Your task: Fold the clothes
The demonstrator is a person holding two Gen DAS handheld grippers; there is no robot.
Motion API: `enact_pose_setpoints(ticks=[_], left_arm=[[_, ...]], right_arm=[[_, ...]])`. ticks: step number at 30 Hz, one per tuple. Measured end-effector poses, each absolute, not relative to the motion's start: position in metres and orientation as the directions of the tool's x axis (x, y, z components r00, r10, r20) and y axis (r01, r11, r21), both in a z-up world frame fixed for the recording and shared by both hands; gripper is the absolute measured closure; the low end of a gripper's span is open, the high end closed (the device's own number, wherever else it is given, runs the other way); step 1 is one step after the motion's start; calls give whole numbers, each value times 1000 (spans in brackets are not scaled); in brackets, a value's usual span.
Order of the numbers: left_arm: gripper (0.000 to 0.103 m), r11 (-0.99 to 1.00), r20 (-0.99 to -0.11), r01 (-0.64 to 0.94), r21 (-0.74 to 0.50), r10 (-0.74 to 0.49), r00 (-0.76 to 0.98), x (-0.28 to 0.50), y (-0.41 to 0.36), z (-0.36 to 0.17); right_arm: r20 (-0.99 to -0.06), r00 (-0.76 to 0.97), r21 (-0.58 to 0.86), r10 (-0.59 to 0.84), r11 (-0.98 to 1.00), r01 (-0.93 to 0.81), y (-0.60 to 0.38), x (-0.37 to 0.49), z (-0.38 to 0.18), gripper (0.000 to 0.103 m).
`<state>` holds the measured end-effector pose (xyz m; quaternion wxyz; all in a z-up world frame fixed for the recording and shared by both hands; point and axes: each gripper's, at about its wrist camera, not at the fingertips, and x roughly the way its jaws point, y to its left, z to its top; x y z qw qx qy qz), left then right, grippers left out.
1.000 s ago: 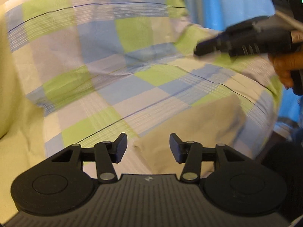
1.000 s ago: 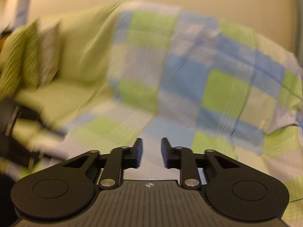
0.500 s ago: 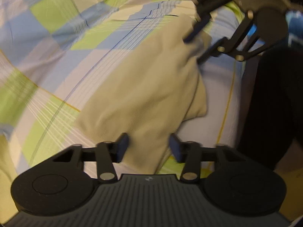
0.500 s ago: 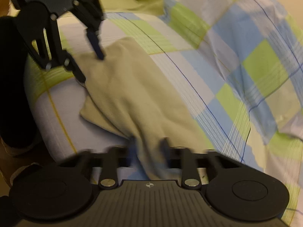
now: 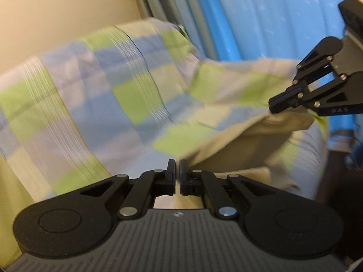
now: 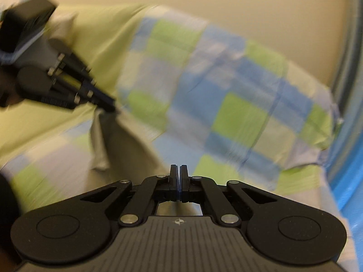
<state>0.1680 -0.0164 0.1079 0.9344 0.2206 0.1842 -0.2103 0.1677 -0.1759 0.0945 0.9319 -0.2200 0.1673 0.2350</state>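
Place: home living room or bedroom
Evidence: checked sheet (image 5: 95, 104) over soft furniture, blue curtain (image 5: 272, 18), plain cream wall (image 6: 226, 4)

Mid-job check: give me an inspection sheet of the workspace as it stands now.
Surface: checked sheet over a sofa, blurred by motion.
Job's things: beige garment, lifted between both grippers.
Clutter: nothing seen.
Grippers: left gripper shut on one garment edge; right gripper shut on the other.
Cables: nothing seen.
Surroundings: blue curtain, cream wall, green cover at the left.
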Motion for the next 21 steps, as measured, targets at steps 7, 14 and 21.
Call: enact_pose_setpoints(ticks=[7,14,21], left_arm=[[82,902,-453,368,225,-237,859,262,-19,85],[75,870,-589,452,199,-263,764,210,-1,20],[68,884,-676,444,146,-239,697,162,10,-17]], right_arm=[[-468,848,-336,249,837,-432,-178,278,74,103],[-656,583,-202,480,632,-748,-178,208,6,68],[-741,458,-205,491,484,-851,-144,165,-42,62]])
